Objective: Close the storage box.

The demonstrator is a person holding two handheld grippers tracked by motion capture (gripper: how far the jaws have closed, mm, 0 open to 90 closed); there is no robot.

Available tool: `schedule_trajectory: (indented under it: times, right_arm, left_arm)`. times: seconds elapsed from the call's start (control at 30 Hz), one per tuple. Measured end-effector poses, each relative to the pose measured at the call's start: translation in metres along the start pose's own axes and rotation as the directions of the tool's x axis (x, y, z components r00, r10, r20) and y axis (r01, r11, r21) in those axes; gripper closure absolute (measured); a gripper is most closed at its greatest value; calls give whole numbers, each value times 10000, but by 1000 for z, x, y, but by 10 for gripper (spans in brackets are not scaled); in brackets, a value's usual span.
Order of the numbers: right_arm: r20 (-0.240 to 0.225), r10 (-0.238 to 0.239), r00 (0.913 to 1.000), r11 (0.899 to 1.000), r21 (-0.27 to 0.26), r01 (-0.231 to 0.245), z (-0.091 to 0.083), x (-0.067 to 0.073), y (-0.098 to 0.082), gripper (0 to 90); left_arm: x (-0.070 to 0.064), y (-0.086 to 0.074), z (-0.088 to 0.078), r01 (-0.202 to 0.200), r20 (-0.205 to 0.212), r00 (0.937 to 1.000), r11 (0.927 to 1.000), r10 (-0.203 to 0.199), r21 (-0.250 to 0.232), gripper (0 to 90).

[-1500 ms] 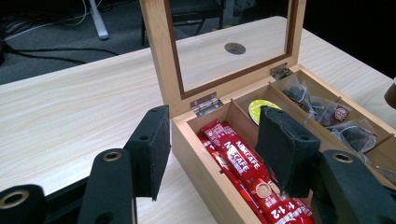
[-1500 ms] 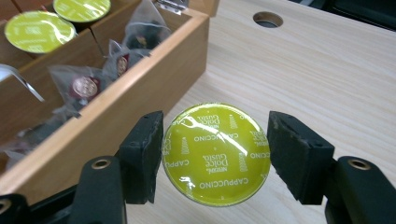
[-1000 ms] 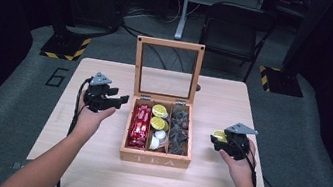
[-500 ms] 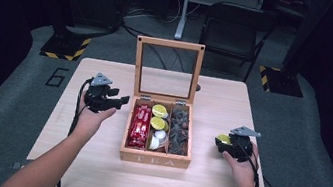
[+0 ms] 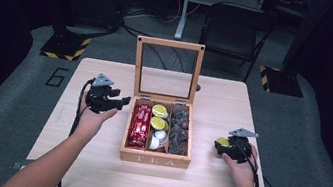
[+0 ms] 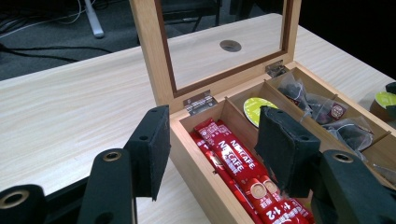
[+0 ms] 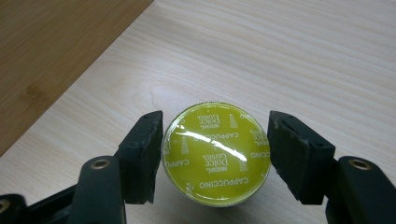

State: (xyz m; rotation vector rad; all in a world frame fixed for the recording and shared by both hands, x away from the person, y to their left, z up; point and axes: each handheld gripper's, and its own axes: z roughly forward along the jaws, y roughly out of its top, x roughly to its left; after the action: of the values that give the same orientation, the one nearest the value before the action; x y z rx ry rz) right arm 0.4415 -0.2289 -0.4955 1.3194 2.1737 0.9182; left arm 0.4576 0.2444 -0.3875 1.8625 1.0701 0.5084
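Since the earlier frames the right gripper [image 5: 222,147] is sitting lower and nearer the front right corner of the table [image 5: 92,163], carrying the yellow-green Dolce Gusto cappuccino capsule [image 7: 216,153] down with it; the left gripper [image 5: 111,103] is holding much the same station just off the left wall of the wooden tea box [image 5: 154,160]. In the right gripper view the capsule is lying on the pale wood-grain tabletop between the black jaws: the left pad is touching its rim, the right pad is showing a thin gap, so the grip is reading as loosened or letting go rather than clamped. Left gripper is hovering with its jaws spread and nothing between them, looking into the box. Progress, as judged: one capsule is out of the box and set down to its right, well apart from it; two matching capsules [image 5: 159,116] and white-topped pods are remaining in the middle compartment. Red Nescafé stick sachets [image 6: 238,177], glossy and flat, are filling the left compartment; crinkly clear tea bags [image 6: 322,112] the right one. The glass-paned lid [image 5: 166,71] is standing upright on small metal hinges.
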Motion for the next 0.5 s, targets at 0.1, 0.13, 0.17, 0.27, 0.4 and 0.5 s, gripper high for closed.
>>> schedule_trajectory:
  times: [0.1,0.13,0.17,0.27,0.4,0.5]
  right_arm:
    - [23,-24,10000,10000,7,24,0,0,0,366]
    - [-4,61,10000,9999,-117,-61,1,1,0,363]
    - [-5,49,10000,9999,-89,-49,1,1,0,356]
    - [134,-68,9999,9999,110,66,1,1,-2,327]
    - [216,19,9998,10000,-40,-18,-1,4,0,313]
    - [386,-81,9992,9997,-231,90,-3,4,2,305]
  left_arm:
    - [1,0,0,-17,1,10000,10000,17,53,446]
    - [1,0,0,-25,8,10000,10000,25,69,446]
    - [1,0,0,-19,-4,10000,10000,19,35,445]
    - [1,0,0,-6,-2,10000,10000,6,18,446]
    - [1,0,1,-17,18,10000,10000,17,59,446]
    - [1,0,1,-22,24,10000,10000,22,83,445]
